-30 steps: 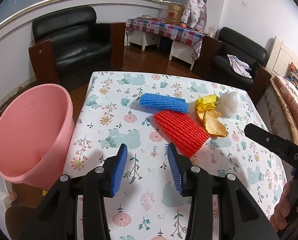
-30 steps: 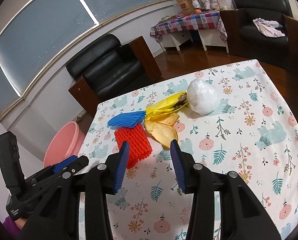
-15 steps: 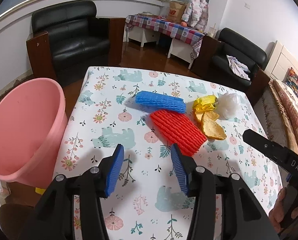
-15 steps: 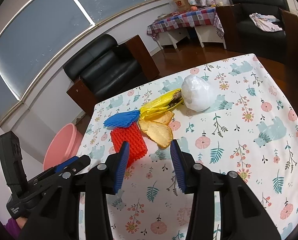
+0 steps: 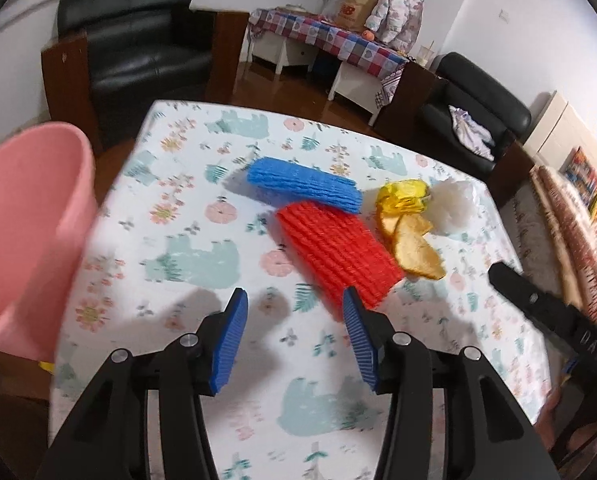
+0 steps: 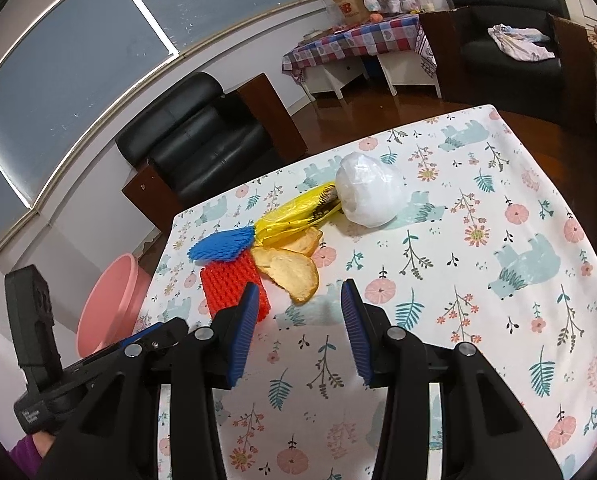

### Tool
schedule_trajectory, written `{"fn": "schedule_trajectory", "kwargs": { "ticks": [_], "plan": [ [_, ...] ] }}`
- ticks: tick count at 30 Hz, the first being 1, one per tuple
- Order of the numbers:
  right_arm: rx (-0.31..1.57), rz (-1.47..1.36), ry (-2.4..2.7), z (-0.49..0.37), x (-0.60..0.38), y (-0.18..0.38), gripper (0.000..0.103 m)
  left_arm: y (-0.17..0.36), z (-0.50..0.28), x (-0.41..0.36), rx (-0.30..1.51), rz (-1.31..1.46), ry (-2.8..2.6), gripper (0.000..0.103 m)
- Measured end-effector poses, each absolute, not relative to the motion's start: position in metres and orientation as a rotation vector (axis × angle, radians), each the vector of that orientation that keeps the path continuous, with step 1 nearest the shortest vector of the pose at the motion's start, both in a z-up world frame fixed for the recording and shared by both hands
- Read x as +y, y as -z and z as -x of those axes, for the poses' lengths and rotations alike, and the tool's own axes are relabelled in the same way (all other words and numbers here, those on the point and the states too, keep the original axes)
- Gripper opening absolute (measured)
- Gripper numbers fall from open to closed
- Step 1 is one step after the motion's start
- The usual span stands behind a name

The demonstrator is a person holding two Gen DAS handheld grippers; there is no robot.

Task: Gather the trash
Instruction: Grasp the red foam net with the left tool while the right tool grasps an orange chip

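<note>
Both grippers, left gripper [image 5: 294, 312] and right gripper [image 6: 296, 306], hover with jaws apart and empty above the table [image 6: 498, 320], facing the red foam net [image 5: 336, 250] and peels, likely approaching; pink bin [image 5: 26, 232] waits beside.

Both grippers, left gripper [image 5: 294, 332] and right gripper [image 6: 296, 320], are black plastic with ribbed blue pads [image 6: 242, 330], silver screws, plus a purple sleeve [image 6: 22, 450].
</note>
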State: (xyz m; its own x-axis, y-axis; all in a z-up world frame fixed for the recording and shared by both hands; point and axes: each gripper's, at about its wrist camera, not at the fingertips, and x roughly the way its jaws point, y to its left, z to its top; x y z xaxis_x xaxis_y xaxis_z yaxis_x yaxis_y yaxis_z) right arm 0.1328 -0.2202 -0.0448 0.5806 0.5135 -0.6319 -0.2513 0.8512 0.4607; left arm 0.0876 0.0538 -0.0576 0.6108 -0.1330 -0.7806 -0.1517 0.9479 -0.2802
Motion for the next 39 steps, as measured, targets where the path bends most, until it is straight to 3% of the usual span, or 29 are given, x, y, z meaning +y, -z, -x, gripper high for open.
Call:
{"fn": "schedule_trajectory", "kwargs": {
  "ticks": [11, 14, 17, 37, 39],
  "plan": [
    [0.851, -0.347, -0.433, -0.139, -0.228, 0.052, 0.043, 0.076, -0.127, 0.031, 0.966, 0.377, -0.007, 0.049],
    [0.858, -0.346, -0.430, -0.140, -0.229, 0.054, 0.043, 0.077, -0.127, 0.025, 0.957, 0.343, 0.002, 0.026],
    [0.868, -0.340, -0.430, -0.141, -0.225, 0.056, 0.043, 0.077, -0.123, 0.026, 0.941, 0.337, 0.011, 0.012],
    [0.929, -0.210, -0.418, -0.168, -0.171, 0.077, 0.043, 0.054, -0.057, 0.046, 0.878, 0.261, 0.050, 0.011],
    [0.930, -0.193, -0.413, -0.169, -0.166, 0.079, 0.039, 0.055, -0.052, 0.046, 0.879, 0.257, 0.055, 0.011]
  ]
}}
